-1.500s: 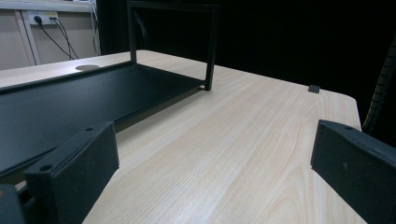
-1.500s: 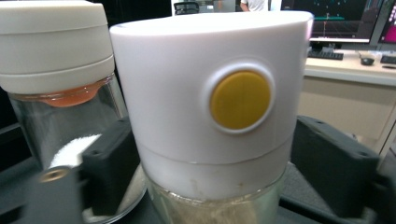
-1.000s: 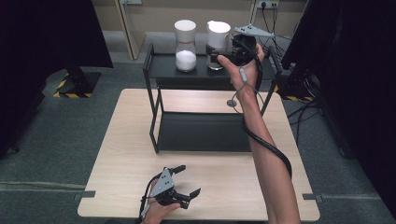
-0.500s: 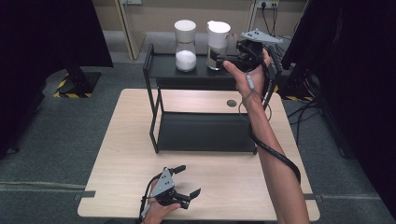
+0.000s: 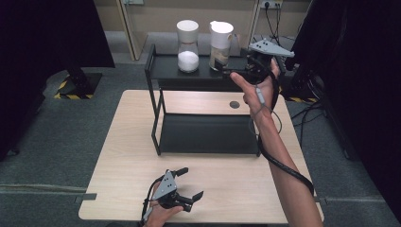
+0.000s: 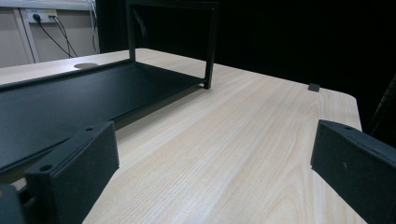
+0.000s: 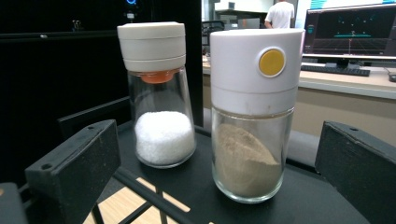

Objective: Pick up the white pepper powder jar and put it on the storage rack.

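Right tongs (image 5: 232, 71) agape just short of the pepper jar (image 7: 250, 116) — left tongs (image 5: 189, 182) agape over bare table (image 5: 132, 142).

Two glass shakers with white caps stand on the rack's top shelf at twelve o'clock: one holding white grains (image 7: 161, 95), one holding brownish powder (image 7: 252, 114). One black metal two-tier rack (image 5: 156, 118). One light wooden table (image 5: 127, 156). Two black two-jaw grippers, at six o'clock (image 5: 188, 182) and one o'clock (image 5: 232, 71).
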Available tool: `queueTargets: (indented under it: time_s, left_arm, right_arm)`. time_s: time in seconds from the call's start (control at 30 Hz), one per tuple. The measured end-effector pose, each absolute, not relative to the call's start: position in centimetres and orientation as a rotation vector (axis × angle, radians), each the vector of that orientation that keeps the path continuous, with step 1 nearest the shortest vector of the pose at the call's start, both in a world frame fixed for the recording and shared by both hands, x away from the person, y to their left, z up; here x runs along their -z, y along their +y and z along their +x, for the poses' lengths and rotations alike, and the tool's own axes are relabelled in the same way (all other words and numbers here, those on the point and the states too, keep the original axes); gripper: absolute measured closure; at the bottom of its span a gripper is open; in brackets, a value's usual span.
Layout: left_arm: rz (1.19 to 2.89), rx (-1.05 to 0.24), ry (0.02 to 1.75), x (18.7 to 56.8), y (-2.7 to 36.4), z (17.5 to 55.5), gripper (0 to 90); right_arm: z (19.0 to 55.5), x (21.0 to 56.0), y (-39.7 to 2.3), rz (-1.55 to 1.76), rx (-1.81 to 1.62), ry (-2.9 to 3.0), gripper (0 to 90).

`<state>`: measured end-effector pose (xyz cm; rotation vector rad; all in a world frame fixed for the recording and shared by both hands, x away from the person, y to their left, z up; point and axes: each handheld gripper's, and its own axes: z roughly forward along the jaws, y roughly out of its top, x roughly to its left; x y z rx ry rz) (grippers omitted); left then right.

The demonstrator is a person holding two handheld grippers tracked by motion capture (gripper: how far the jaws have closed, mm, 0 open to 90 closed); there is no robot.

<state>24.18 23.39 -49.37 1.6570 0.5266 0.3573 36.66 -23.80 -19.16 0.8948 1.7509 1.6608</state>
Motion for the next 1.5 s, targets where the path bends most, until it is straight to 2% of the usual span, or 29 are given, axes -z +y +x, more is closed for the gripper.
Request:
queueTargets:
  time_s: [0.73, 1.5]
  left_arm:
    - [1.656, -0.361, 0.532, 49.4, 23.4, 24.2, 0.2]
    - [1.653, -0.368, 0.536, 49.4, 23.4, 24.1, 0.2]
  right_arm:
    - [33.8, 21.8, -26.3, 0.843, -1.72, 1.748, 0.4]
    - [29.6, 27.7, -29.4, 0.791, -1.768, 1.755, 0.4]
